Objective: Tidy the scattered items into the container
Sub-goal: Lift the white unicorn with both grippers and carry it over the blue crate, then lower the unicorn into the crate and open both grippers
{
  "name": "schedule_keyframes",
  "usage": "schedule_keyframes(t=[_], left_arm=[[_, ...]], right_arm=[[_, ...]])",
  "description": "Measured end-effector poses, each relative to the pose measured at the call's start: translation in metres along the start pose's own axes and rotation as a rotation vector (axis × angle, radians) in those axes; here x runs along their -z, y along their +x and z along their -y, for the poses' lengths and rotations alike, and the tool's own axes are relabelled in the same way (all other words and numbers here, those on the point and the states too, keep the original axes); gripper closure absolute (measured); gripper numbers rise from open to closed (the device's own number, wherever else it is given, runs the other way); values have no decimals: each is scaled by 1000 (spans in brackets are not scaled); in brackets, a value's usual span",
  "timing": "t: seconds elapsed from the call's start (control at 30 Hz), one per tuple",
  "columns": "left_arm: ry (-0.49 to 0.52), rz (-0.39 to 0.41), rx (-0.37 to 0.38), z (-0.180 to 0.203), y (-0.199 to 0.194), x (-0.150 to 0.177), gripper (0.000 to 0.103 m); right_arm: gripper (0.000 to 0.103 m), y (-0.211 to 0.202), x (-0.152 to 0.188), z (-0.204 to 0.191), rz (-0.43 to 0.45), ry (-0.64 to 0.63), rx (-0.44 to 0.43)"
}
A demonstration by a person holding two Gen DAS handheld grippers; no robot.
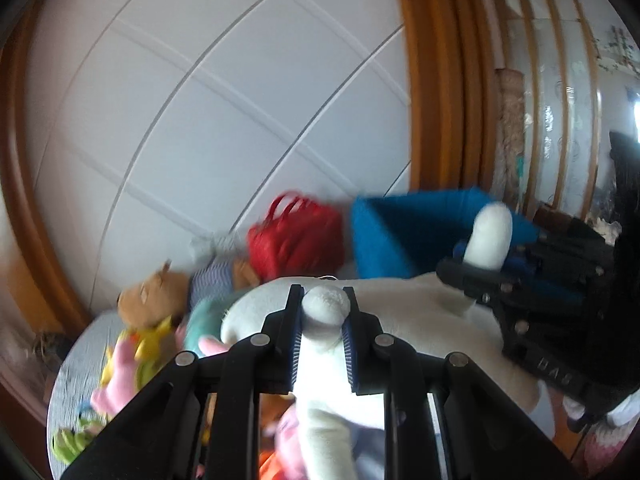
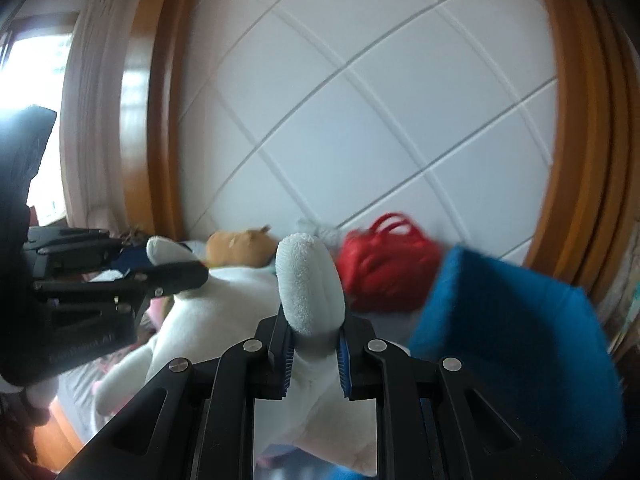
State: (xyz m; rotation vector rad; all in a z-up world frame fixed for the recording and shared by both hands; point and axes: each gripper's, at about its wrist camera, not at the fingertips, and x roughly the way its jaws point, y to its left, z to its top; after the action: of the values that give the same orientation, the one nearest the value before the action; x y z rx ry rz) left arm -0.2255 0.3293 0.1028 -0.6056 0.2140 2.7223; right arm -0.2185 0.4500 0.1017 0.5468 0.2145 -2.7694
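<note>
The large white plush toy [image 1: 400, 312] hangs between the 2 tools, lifted clear of the bed [image 1: 80, 360] and just beside the blue fabric container [image 1: 400, 232]; the left hand-held gripper [image 1: 323, 332] is clenched on 1 white limb, and the right hand-held gripper [image 2: 312, 344] is clenched on another, so each end is carried; a 2-point hold probably suits a toy this long and floppy, keeping it from sagging or swinging on the way to the bin. Around it, still on the bed, lie a red bag with handles [image 1: 296, 236], a tan plush bear in a striped top [image 1: 156, 296], and a heap of small pink, yellow and green soft toys [image 1: 132, 356]; behind stands a white panelled wardrobe door [image 1: 200, 100] in an orange wooden frame. Pale lettering shows on the side of each gripper body, too blurred to read.
</note>
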Motion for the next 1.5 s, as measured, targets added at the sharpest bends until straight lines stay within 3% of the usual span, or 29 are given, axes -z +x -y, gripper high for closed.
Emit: schedule_keyframes(t=[0.23, 0.47, 0.5, 0.6, 0.77, 1.07, 1.13, 1.17, 1.2, 1.3, 1.37, 1.5], left_arm=[[96, 61, 94, 125, 44, -65, 85], [152, 5, 190, 205, 95, -86, 83], [155, -7, 197, 213, 102, -88, 78], [140, -58, 222, 225, 128, -92, 58], [140, -146, 212, 231, 166, -84, 56], [92, -281, 185, 209, 201, -52, 55], [85, -294, 188, 208, 204, -48, 47], [83, -299, 190, 208, 204, -46, 35], [81, -299, 193, 208, 204, -45, 32], [81, -294, 203, 208, 198, -43, 32], [79, -291, 205, 207, 194, -42, 32], [57, -279, 194, 199, 176, -36, 32]], right_arm=[[85, -32, 29, 134, -22, 148, 44], [85, -30, 75, 219, -82, 360, 21], [85, -31, 79, 227, -83, 374, 32], [85, -45, 91, 254, -83, 394, 125], [85, -24, 110, 272, -189, 386, 175], [85, 13, 109, 272, -252, 358, 192], [84, 18, 110, 272, -265, 356, 192], [80, 19, 111, 272, -270, 352, 200], [77, 20, 112, 273, -275, 348, 209], [65, 22, 114, 275, -291, 344, 218], [43, 21, 115, 272, -298, 341, 226], [18, 11, 111, 259, -291, 319, 267]])
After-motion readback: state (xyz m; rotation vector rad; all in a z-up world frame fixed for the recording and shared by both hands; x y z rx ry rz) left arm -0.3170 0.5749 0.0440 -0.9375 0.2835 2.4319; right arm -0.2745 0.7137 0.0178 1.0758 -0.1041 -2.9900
